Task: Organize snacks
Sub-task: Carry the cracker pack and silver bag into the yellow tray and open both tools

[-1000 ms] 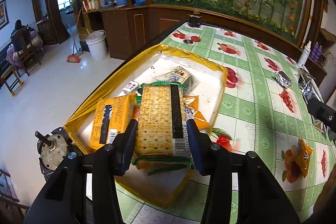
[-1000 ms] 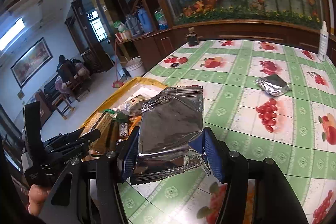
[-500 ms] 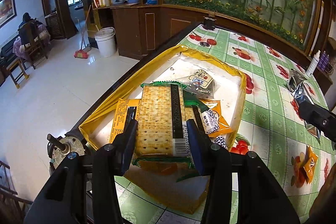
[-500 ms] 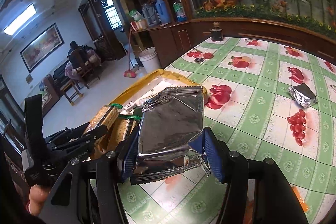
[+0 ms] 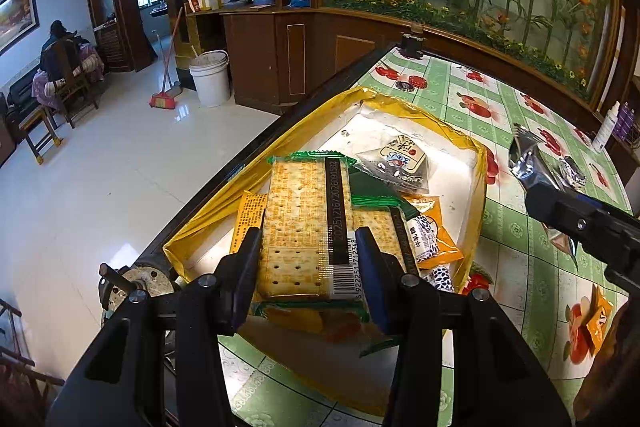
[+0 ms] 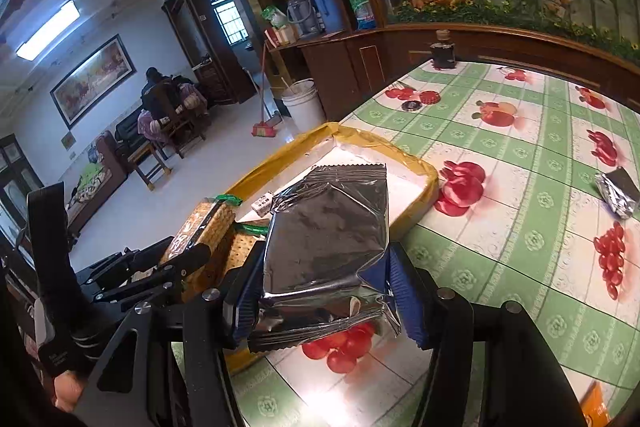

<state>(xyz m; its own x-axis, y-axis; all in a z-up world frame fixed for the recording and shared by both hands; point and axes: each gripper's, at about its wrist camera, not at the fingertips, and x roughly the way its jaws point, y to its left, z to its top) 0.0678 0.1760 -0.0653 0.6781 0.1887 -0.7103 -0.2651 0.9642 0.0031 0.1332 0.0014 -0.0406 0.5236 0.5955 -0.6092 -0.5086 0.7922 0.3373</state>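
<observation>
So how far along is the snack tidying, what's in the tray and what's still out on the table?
Several snacks already lie in the yellow tray. In hand: the left gripper holds a cracker pack over it, and the right gripper holds a silver packet at its edge. Left out: a foil packet and an orange packet.

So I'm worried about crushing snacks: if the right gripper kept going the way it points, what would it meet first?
Probably the yellow-rimmed tray, near its white floor, with the silver foil packet held in the right gripper arriving first. Depth is uncertain.
</observation>
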